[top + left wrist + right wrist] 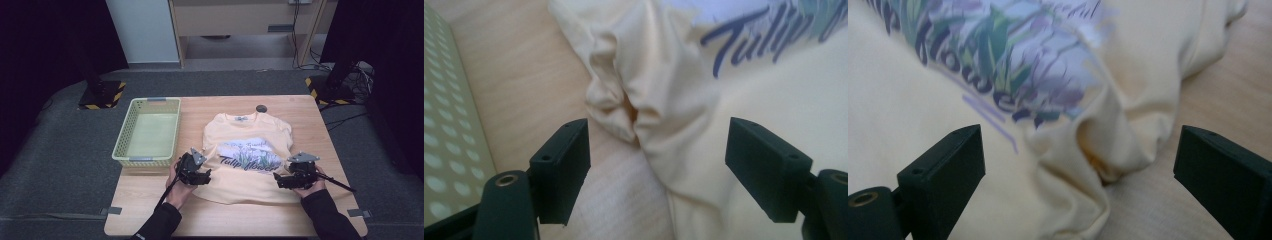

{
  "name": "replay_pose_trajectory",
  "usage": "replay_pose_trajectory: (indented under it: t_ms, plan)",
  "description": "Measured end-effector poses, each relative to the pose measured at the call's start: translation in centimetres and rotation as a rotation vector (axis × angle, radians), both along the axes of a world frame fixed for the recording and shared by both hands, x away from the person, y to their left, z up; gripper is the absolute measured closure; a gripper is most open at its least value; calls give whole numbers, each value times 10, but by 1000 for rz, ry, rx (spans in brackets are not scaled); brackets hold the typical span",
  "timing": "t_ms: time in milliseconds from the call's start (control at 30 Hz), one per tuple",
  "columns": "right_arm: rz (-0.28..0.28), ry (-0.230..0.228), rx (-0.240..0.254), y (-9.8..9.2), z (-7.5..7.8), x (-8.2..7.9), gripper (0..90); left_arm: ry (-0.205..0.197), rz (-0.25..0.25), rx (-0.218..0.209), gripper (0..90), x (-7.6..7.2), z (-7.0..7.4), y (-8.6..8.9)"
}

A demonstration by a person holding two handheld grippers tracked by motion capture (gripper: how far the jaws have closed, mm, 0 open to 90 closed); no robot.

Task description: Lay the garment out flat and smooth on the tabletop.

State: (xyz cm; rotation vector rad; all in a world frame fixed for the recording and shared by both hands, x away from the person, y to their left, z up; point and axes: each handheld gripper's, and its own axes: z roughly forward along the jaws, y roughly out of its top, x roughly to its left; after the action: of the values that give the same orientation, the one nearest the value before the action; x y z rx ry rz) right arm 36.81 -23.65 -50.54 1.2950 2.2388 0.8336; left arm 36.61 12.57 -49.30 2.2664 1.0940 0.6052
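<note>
High view, left side: a pale green basket (146,132) stands on the wooden table (150,190), just beside the shirt's left edge.
Left hand: it (177,185) comes in from the bottom in a dark sleeve and holds the left gripper (196,170) at the shirt's left edge, near the basket's front corner.
Left gripper view: the jaws stand wide apart with nothing between them; a bunched fold of the shirt (644,95) lies ahead of them on the table (524,75), and the basket's wall (449,125) runs along the left edge.
Shirt: a cream T-shirt (247,172) lies flat in the middle of the table, collar away from the person, with a flower print and the word "Tulip" across the chest.
Small round thing: a dark disc (260,108) sits on the table just beyond the collar.
Right hand: it (312,186) holds the right gripper (292,176) at the shirt's right edge, level with the left one.
Right gripper view: the jaws are spread wide and hold nothing; a gathered fold of the shirt (1118,130) lies between and ahead of them, partly on bare wood (1228,90).
</note>
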Motion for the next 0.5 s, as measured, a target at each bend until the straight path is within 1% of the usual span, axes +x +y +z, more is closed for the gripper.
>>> replay_pose_trajectory:
  t_ms: [133,200,233,267,300,333,400,500]
  plan:
    - [21,34,-59,4,-8,-8,55,57,-2,40,236,-10,-19,5]
    - [37,53,-90,6,-12,-12,45,55,-5,26,239,-16,-22,8]
    - [43,60,-111,6,-14,-14,39,61,-6,31,238,-18,-22,9]
    - [45,65,-127,6,-15,-16,36,55,-8,43,233,-21,-21,9]
    - [43,58,-122,5,-15,-18,41,50,-12,48,228,-25,-21,9]
    - [40,65,-121,5,-15,-19,38,52,-15,40,227,-28,-22,9]
    - [39,66,-117,2,-15,-22,38,66,-20,24,211,-33,-22,9]
    - [35,72,-94,-5,-17,-28,37,88,-26,-1,186,-41,-23,9]
